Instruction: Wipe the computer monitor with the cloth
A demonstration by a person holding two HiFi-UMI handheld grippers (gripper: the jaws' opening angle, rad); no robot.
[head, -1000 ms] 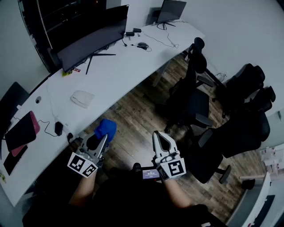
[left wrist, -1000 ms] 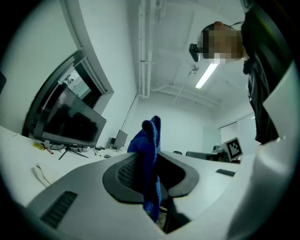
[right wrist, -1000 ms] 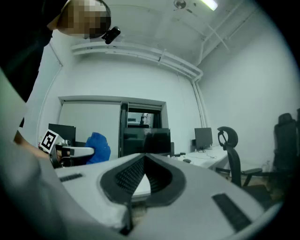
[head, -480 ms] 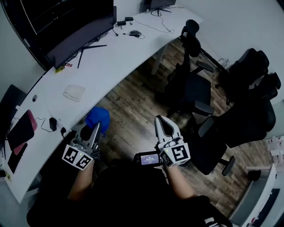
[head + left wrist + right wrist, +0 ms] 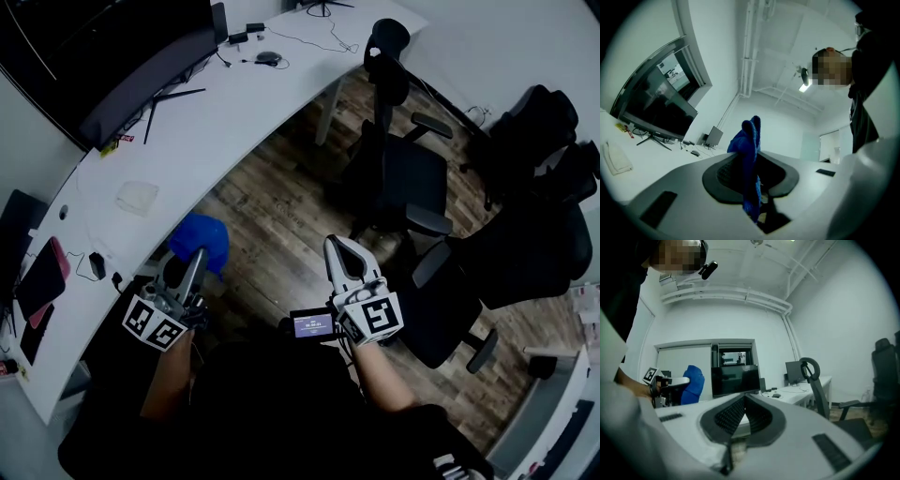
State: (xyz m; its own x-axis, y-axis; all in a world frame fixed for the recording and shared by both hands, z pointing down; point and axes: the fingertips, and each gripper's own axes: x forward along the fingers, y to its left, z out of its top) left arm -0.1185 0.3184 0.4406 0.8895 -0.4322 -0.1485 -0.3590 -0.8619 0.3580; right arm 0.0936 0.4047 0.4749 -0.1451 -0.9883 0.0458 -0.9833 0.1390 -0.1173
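Note:
My left gripper (image 5: pixel 191 261) is shut on a blue cloth (image 5: pixel 201 241), held in the air over the wooden floor beside the desk's front edge. In the left gripper view the blue cloth (image 5: pixel 749 150) stands pinched between the closed jaws of the left gripper (image 5: pixel 751 159). The big dark curved monitor (image 5: pixel 131 94) stands on the white desk (image 5: pixel 225 112), well ahead of the cloth; the monitor (image 5: pixel 656 105) also shows left of the jaws. My right gripper (image 5: pixel 337 248) is shut and empty; from the right gripper (image 5: pixel 744 398) I see the monitor (image 5: pixel 733 378) and the blue cloth (image 5: pixel 693 383).
A folded white cloth (image 5: pixel 138 197) lies on the desk near the left gripper. A mouse (image 5: pixel 268 57), cables and a small second screen (image 5: pixel 793 371) sit at the desk's far end. Black office chairs (image 5: pixel 403 178) crowd the floor to the right. A pink-edged tablet (image 5: pixel 42 277) lies at the left.
The head view has swung, so desk and monitor sit further up and left. My left gripper has kept the blue cloth and turned edge-on, shifting slightly left. The right gripper barely moved.

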